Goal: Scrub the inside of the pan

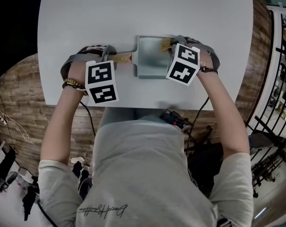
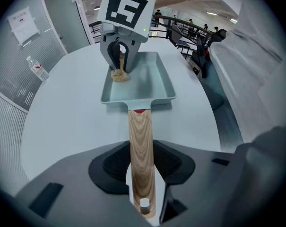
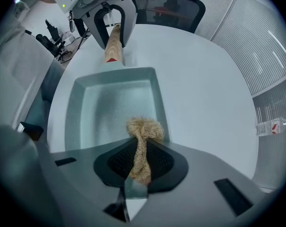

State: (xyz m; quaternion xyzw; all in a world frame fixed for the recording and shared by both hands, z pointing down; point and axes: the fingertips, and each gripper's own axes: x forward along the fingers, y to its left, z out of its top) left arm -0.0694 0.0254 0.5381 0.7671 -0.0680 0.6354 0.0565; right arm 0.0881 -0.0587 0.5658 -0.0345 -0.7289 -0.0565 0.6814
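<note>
A pale blue-green rectangular pan (image 1: pixel 150 60) lies on the white table (image 1: pixel 133 13), its wooden handle (image 1: pixel 124 57) pointing left. My left gripper (image 2: pixel 142 171) is shut on that handle (image 2: pixel 141 141), pads pressed to both its sides. My right gripper (image 3: pixel 140 162) is shut on a tan fibrous scrubber (image 3: pixel 143 134), whose tuft rests inside the pan (image 3: pixel 109 108) against the wall at the pan's far right corner. In the left gripper view the right gripper (image 2: pixel 120 63) stands over the pan (image 2: pixel 143 82) with the scrubber (image 2: pixel 119 74) touching its floor.
The table's near edge (image 1: pixel 147 105) runs just below both grippers. A water bottle (image 2: pixel 38 69) lies on the floor beyond the table. An office chair (image 3: pixel 166 4) stands past the table on the handle side. Railings (image 1: pixel 275 79) stand at the right.
</note>
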